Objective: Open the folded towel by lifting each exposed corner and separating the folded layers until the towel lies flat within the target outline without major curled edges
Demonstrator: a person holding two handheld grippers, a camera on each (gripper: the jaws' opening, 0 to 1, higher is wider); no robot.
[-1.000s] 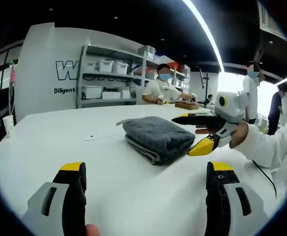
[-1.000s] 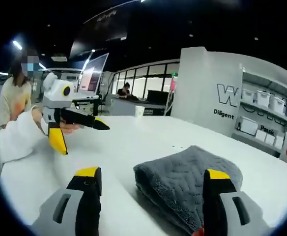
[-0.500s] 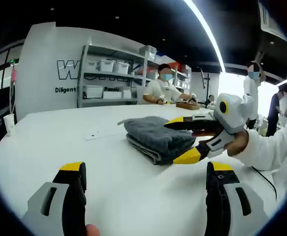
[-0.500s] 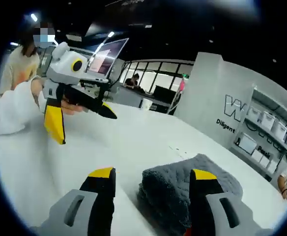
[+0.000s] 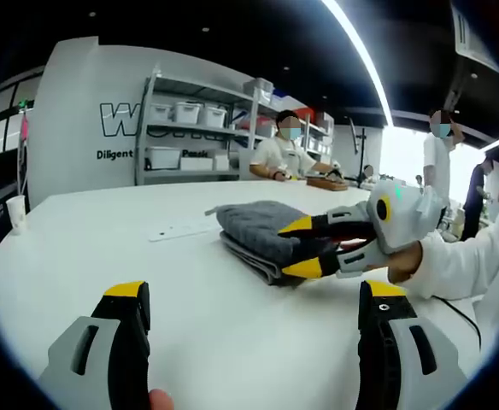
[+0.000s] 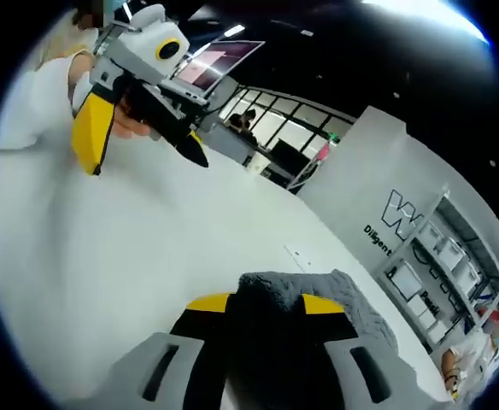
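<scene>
Towel (image 5: pixel 262 231): grey cloth, thick, nubby terry pile, matt. Table (image 5: pixel 104 248): white, smooth, faint sheen. Right gripper (image 5: pixel 305 248) and left gripper (image 5: pixel 254 342): grey, black and yellow smooth plastic.

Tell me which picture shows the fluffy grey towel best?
The left gripper view: the folded grey terry towel lies whole on the white table, with the right hand-held gripper at its near edge. The right gripper view shows just a close, blurry part between that gripper's yellow tips.

towel (image 5: pixel 267 232) grey, quilted | table (image 5: pixel 87 248) white | tongs (image 5: pixel 308 248) yellow-tipped
</scene>
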